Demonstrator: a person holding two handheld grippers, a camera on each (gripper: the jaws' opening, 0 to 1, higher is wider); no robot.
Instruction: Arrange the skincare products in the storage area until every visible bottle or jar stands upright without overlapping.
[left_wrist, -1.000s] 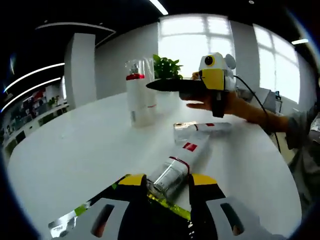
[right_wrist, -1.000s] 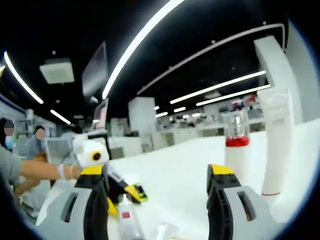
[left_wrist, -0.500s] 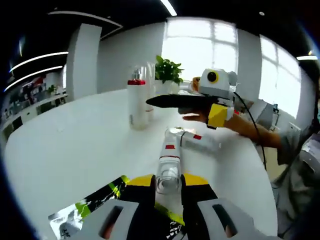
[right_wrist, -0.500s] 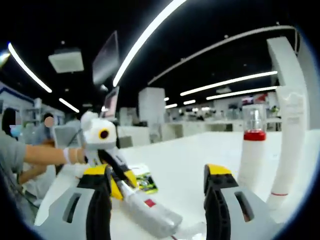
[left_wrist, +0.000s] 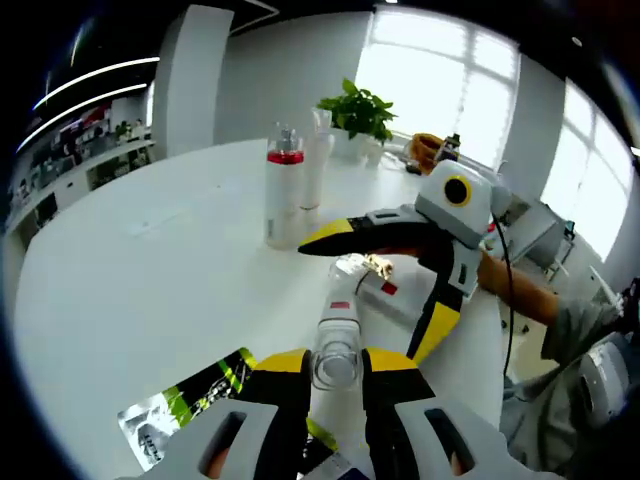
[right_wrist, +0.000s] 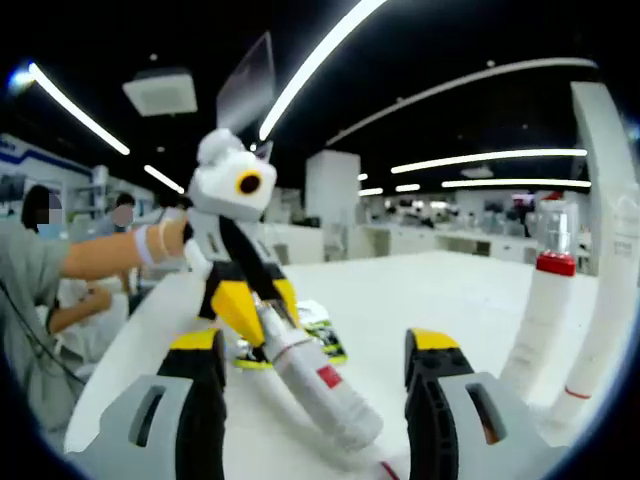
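My left gripper (left_wrist: 335, 358) is shut on the clear cap end of a white bottle (left_wrist: 338, 310) with a red label. The bottle points away from me and is tilted off the white table (left_wrist: 150, 270). In the right gripper view the same bottle (right_wrist: 320, 385) slants down from the left gripper (right_wrist: 262, 315) to the table. A second white bottle (left_wrist: 392, 290) lies flat just beyond. My right gripper (left_wrist: 360, 298) comes in from the right with its jaws wide apart over that lying bottle. In its own view the right gripper (right_wrist: 318, 345) is open and holds nothing.
An upright white bottle (left_wrist: 283, 200) with a red collar stands by a tall white tube (left_wrist: 315, 165); both also appear at the right as the bottle (right_wrist: 538, 320) and tube (right_wrist: 612, 290). A green and black packet (left_wrist: 190, 405) lies near me. A potted plant (left_wrist: 360, 110) stands far back.
The left gripper has closed on the lying bottle's cap end and raised it to a slant. The right gripper has come nearer, over the second lying bottle, its jaws still apart.
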